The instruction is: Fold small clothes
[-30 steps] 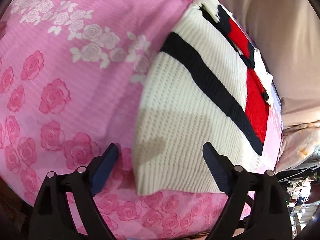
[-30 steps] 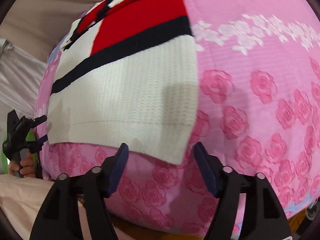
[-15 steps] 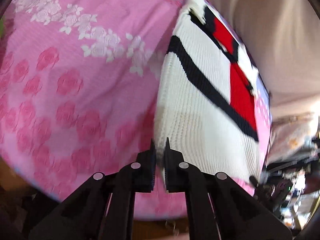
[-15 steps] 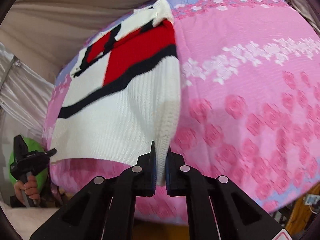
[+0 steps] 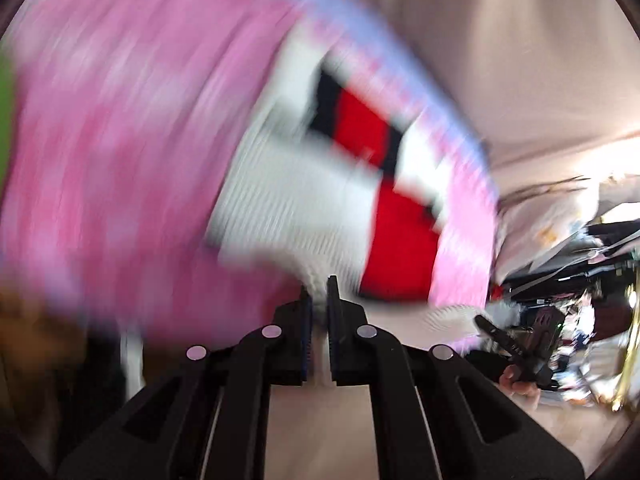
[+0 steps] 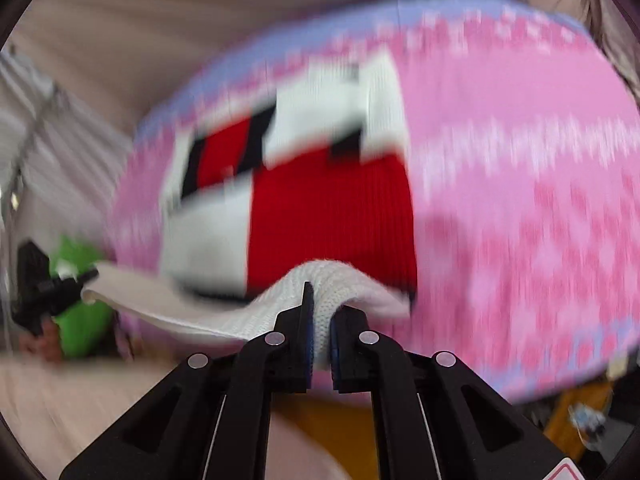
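A small white knit sweater (image 5: 288, 200) with red and dark navy blocks lies on a pink rose-patterned sheet (image 5: 120, 140). My left gripper (image 5: 318, 292) is shut on one corner of its white hem. My right gripper (image 6: 320, 304) is shut on the other hem corner, with knit bunched between the pads. The hem (image 6: 180, 312) is lifted off the sheet and stretches from my right gripper toward the left gripper (image 6: 48, 284) at the left edge of the right wrist view. The sweater's red part (image 6: 332, 208) still rests on the sheet. Both views are motion-blurred.
The sheet (image 6: 520, 200) has a pale blue border at the far side, with beige fabric (image 5: 500, 40) behind it. A green object (image 6: 80, 292) sits by a person's hand at left. Clutter (image 5: 580, 280) fills the right of the left wrist view.
Both grippers went from open around the hem to shut on its corners. They have since lifted the hem and carried it up over the sweater toward its far end.
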Demonstrator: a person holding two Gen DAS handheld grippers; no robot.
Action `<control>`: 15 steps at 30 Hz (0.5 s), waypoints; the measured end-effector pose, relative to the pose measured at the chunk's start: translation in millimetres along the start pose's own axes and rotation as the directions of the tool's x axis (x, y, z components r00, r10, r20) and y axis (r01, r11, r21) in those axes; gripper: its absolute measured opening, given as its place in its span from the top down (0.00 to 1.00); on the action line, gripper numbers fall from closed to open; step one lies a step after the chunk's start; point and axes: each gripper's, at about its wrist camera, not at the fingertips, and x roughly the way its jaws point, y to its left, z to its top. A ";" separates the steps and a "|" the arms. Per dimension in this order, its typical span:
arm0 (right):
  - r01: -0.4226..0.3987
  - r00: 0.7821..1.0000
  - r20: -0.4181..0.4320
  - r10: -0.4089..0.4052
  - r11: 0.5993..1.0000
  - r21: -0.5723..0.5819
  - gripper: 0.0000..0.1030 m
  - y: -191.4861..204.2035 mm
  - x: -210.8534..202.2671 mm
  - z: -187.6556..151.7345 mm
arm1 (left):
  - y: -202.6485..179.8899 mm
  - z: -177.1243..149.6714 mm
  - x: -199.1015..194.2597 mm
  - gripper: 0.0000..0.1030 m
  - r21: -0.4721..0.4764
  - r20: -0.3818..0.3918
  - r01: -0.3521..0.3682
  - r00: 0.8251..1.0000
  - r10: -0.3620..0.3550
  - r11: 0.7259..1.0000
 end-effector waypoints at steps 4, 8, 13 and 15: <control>-0.053 0.989 0.142 0.039 0.993 0.101 0.95 -26.3 48.0 87.6 | -17.2 96.9 51.4 0.94 0.039 0.120 -0.027 0.992 0.022 0.999; -0.053 0.992 0.126 0.027 0.978 0.200 0.93 -42.9 120.0 131.5 | -6.0 160.9 118.1 0.94 -0.006 0.151 -0.166 0.975 0.165 0.986; -0.062 0.986 0.163 0.015 0.957 0.284 0.76 -48.8 140.8 133.2 | 5.6 172.1 159.3 0.82 -0.023 0.169 -0.272 0.947 0.272 0.962; -0.093 0.973 0.230 0.033 0.963 0.253 0.51 -44.3 120.3 131.9 | 2.9 167.1 144.4 0.52 -0.007 0.224 -0.258 0.941 0.253 0.966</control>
